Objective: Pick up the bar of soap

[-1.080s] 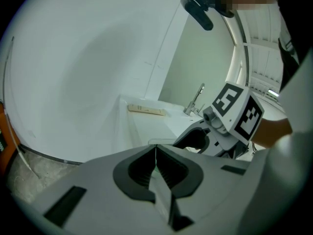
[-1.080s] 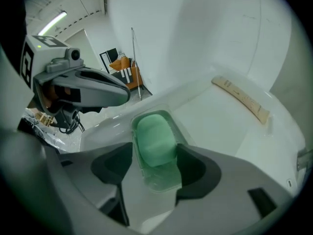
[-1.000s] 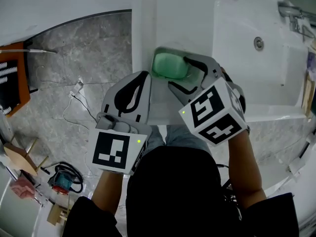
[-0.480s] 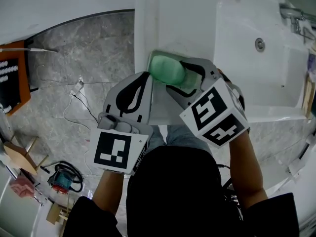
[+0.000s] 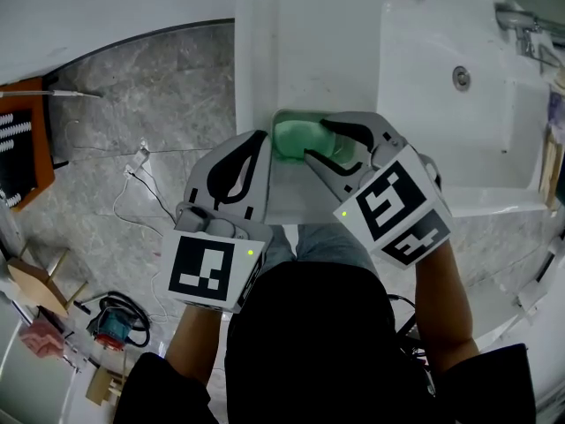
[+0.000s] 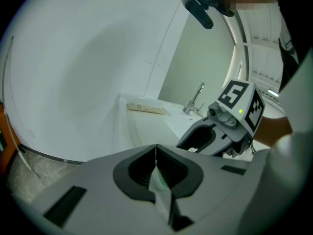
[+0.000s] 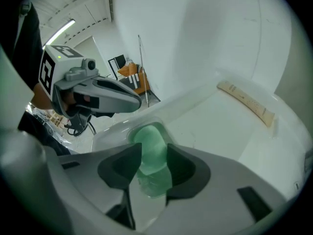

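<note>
From the head view, the only print that can be made out is the black-and-white square markers on each gripper's cube. The bar of soap (image 5: 294, 137) is pale green, smooth and rounded. It sits at a shallow soap dish (image 5: 279, 116) on the near left corner of the white counter (image 5: 318, 42), to the left of the basin (image 5: 459, 140). The right gripper (image 5: 316, 141) reaches over the soap with one jaw on each side. The left gripper (image 5: 256, 144) hangs just beside the dish, off the counter's edge and above the grey stone floor (image 5: 150, 95).

In the left gripper view, that gripper's jaws are pressed together with nothing between them. Beyond them are a tap (image 6: 194, 100) and a beige strip (image 6: 146, 108) lying on the counter by the wall. The strip's faint marks are too small to read.

In the right gripper view, the jaws have just been closing, and their dark pads now press on the soap's two long sides. The bar looks glossy and slightly translucent, and its far end is over the dish. I cannot tell whether it rests in the dish or is just clear of it.
</note>
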Motion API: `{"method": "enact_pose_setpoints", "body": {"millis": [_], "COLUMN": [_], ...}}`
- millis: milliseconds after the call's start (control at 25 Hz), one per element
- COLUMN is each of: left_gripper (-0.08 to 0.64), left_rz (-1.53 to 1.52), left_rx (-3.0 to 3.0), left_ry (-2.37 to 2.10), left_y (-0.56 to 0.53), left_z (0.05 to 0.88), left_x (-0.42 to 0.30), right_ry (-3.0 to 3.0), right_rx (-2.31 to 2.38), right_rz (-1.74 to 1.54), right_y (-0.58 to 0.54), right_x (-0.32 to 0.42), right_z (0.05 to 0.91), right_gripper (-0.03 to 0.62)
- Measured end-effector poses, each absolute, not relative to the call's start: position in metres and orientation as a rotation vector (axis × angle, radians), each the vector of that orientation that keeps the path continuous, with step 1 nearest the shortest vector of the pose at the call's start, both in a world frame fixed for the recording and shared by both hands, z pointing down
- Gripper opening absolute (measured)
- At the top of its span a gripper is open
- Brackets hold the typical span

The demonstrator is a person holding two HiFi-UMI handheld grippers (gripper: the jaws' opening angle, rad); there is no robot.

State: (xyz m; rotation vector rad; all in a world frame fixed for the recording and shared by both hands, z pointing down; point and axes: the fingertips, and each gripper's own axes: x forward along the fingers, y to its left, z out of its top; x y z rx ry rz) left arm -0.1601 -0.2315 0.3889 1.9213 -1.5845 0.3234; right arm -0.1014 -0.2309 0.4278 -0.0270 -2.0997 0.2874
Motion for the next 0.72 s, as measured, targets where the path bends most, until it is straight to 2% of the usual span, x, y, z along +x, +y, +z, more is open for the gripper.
{"method": "enact_pose_setpoints", "body": {"millis": [80, 560, 720], "left_gripper": [0.008, 0.006, 0.007], "left_rz": [0.327, 0.328, 0.342], "left_rx": [1.925, 1.928, 1.927], "left_ry": [-1.579, -1.577, -1.571], "left_y": [-0.232, -0.228, -0.226], "left_z": [0.389, 0.39, 0.392], "left_x": [-0.158, -0.153, -0.151], "right_ry": [-2.091, -2.045, -2.092], "right_rx": [-0.041, -0.091, 0.017], "right_rz": [0.25, 0.273, 0.105], "right_y": [-0.231, -0.218, -0.224], "right_x": [-0.1, -0.093, -0.093], "right_z": [0.423, 0.441, 0.428], "right_gripper": [0.164, 0.173, 0.152]}}
